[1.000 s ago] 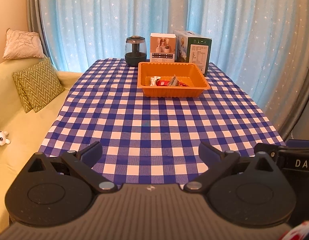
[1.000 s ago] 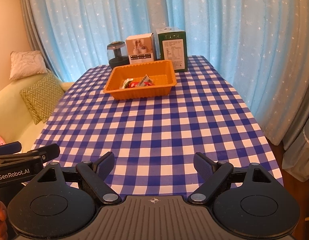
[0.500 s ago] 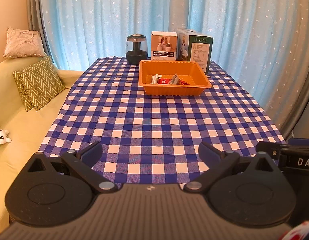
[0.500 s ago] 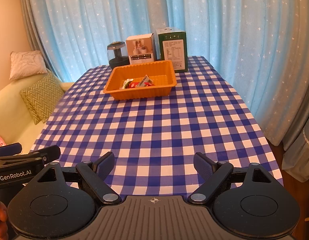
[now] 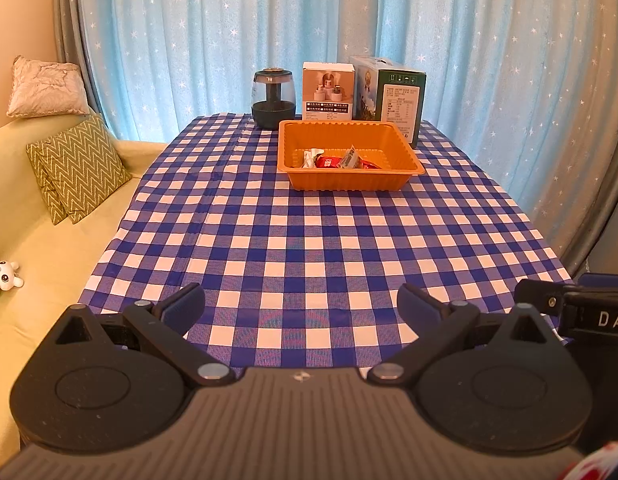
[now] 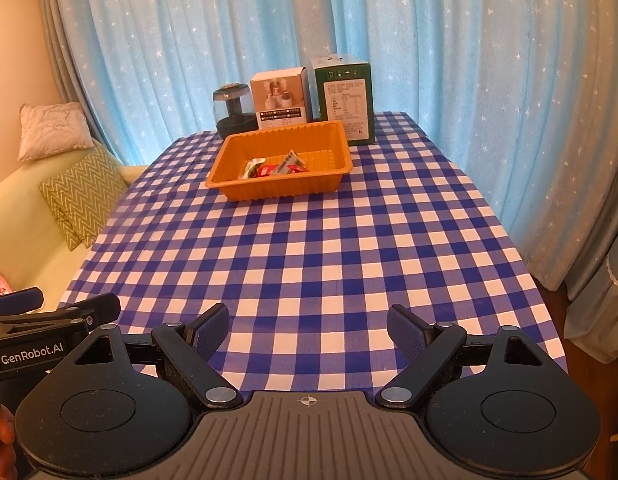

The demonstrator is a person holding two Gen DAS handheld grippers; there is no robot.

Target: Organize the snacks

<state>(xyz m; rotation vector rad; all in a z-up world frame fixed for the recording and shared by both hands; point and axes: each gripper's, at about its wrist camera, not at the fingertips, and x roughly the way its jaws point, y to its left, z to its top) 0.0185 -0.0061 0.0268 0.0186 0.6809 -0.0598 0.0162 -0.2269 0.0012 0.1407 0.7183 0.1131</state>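
Starting at 9 o'clock in the left wrist view, a sofa (image 5: 37,248) carries a zigzag cushion (image 5: 79,168), a pale cushion (image 5: 45,86) on its back, and a small white toy (image 5: 3,276) on its seat. The left claw (image 5: 301,308) hangs over the near edge of the tabletop (image 5: 309,240) at 6 o'clock, its jaws spread wide with nothing between them. Across the blue-and-white checked cloth, toward 12 o'clock, sits an orange tray (image 5: 349,180) holding the snacks (image 5: 337,159): a few small wrapped packets, one of them red, lying along its near inner side. Behind the tray, from left to right, stand a dark round jar (image 5: 273,98), a white box (image 5: 328,92) and a green box (image 5: 389,98), with a blue star-print curtain (image 5: 189,40) behind them. At 3 o'clock the edge of the other tool shows.

In the right wrist view, the right claw (image 6: 309,334) also sits at 6 o'clock over the near edge of the cloth, jaws parted wide and holding nothing. The tray (image 6: 277,188) lies toward 12 o'clock, slightly left of centre, well apart from the claw, with the snack packets (image 6: 275,168) inside. The jar (image 6: 233,110), white box (image 6: 279,98) and green box (image 6: 345,100) line up just behind it.
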